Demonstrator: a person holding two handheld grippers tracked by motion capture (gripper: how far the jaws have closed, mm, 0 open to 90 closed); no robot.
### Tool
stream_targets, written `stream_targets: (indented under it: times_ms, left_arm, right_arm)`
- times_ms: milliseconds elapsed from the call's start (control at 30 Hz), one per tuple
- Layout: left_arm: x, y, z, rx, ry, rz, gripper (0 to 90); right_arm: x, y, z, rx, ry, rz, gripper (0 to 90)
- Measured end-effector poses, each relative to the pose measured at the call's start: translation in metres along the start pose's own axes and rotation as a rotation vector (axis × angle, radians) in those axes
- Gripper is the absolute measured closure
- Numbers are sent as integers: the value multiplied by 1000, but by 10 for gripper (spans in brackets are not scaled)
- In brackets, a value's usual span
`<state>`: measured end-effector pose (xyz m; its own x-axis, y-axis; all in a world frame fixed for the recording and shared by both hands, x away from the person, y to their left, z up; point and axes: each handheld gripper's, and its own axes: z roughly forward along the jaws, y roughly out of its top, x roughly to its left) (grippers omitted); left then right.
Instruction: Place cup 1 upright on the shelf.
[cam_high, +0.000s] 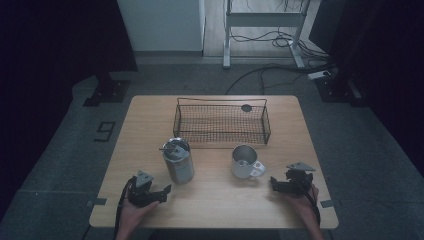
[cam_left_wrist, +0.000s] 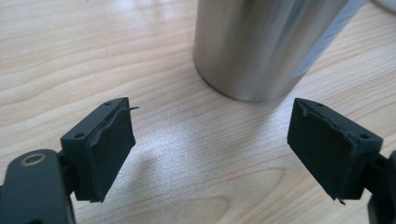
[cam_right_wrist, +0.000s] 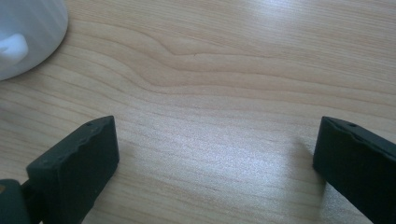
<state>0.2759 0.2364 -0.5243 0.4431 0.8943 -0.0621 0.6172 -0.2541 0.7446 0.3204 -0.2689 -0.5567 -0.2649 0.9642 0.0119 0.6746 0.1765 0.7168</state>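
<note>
Holding: nothing in either claw; both hands sat low at the near edge of the table (cam_high: 215, 205).
Left claw (cam_high: 162, 194): jaws stood wide apart, bare wood between the pads, no contact with anything.
Left claw, own camera: the left claw (cam_left_wrist: 210, 144) looked along the tabletop, and the steel canister (cam_left_wrist: 266, 46) rose just ahead of the jaw tips, nearer the right-hand jaw and clear of both.
Right claw (cam_high: 275, 184): jaws spread wide as well, empty, only tabletop between them.
Right claw, own camera: from the right claw (cam_right_wrist: 215, 158) the white mug (cam_right_wrist: 28, 32) sat ahead and off beyond the left-hand jaw, handle turned toward the claw, not touching.
Steel canister (cam_high: 178, 160): upright, near the left claw, just beyond and to the inside of it; detail on its top was too small to tell.
White mug (cam_high: 244, 162): upright, near the right claw, beyond and inside of its tips.
Between claws: canister and mug stood apart from each other.
Wire basket (cam_high: 220, 135): well beyond both claws, behind canister and mug; a small dark disc (cam_high: 246, 107) lay toward its far right.
</note>
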Motion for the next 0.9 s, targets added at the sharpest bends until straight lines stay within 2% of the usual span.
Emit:
stream_targets:
  times_ms: [33, 100, 200, 500, 633, 900]
  left_arm:
    - [0, 0, 0, 0, 0, 0, 148]
    - [0, 2, -6, -32, 1, -14, 147]
    - [-2, 4, -9, -50, -10, -11, 146]
    - [-8, 8, -12, -57, -24, -2, 141]
    - [-11, 11, -17, -74, -20, 3, 141]
    - [-15, 19, -21, -99, -49, 10, 117]
  right_arm:
    - [0, 0, 0, 0, -1, 0, 3]
    - [0, 0, 0, -1, -2, 2, 8]
    - [-1, -1, -1, -4, -15, 13, 19]
    - [-1, -1, -2, -8, -13, 15, 27]
    - [-1, -2, -2, -6, -17, 18, 32]
    - [-2, -2, -2, -10, -23, 23, 38]
